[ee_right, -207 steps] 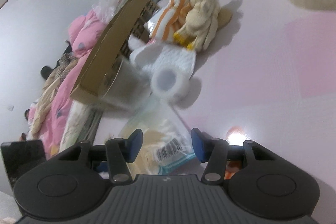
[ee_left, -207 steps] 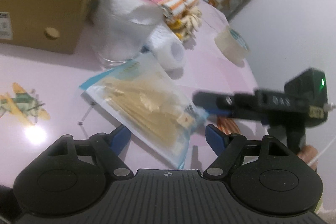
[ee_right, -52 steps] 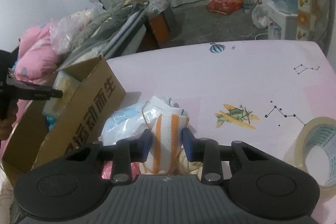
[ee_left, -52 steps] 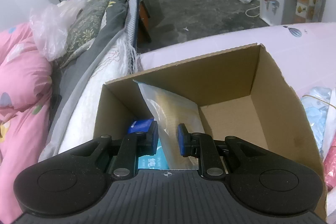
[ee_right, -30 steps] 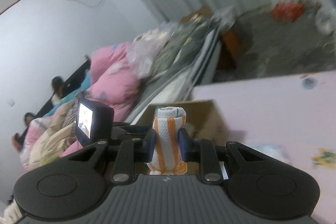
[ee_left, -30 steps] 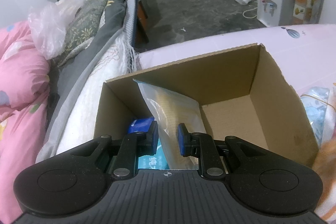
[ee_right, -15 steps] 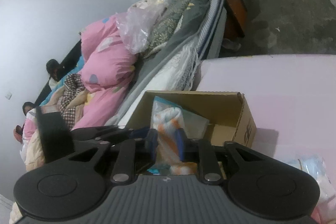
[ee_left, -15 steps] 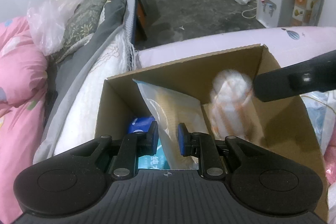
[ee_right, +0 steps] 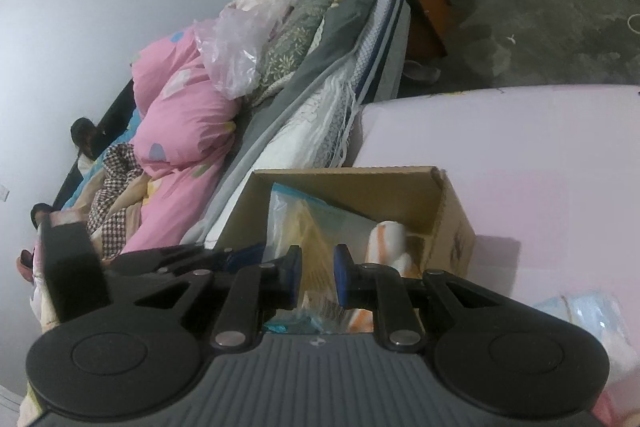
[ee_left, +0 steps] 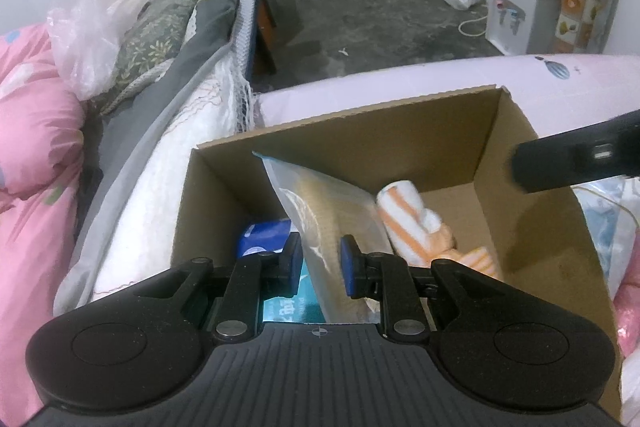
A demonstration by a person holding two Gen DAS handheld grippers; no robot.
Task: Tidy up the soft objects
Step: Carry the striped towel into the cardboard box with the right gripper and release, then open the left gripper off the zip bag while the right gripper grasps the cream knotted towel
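Observation:
An open cardboard box (ee_left: 360,115) (ee_right: 344,173) stands at the corner of the pink table. My left gripper (ee_left: 320,261) is shut on a clear plastic bag (ee_left: 320,203) of pale yellow stuff, which stands upright inside the box. An orange-and-white striped towel roll (ee_left: 404,211) (ee_right: 386,243) lies in the box to the right of the bag, free of both grippers. My right gripper (ee_right: 317,279) hovers at the box's near side, shut with nothing between its fingers. One of its fingers (ee_left: 580,163) reaches in over the box's right wall. A blue tissue pack (ee_left: 264,237) lies under the bag.
The pink table (ee_left: 560,79) (ee_right: 520,147) runs right of the box. A light-blue plastic-wrapped packet (ee_left: 612,219) (ee_right: 592,311) lies beside the box. A bed with a pink quilt (ee_right: 184,131) and piled bedding sits left of the table. A person (ee_right: 84,139) is at the far left.
The right gripper carried the striped towel roll over the box. The roll has left its fingers and now lies inside. The left gripper and the bag have not moved.

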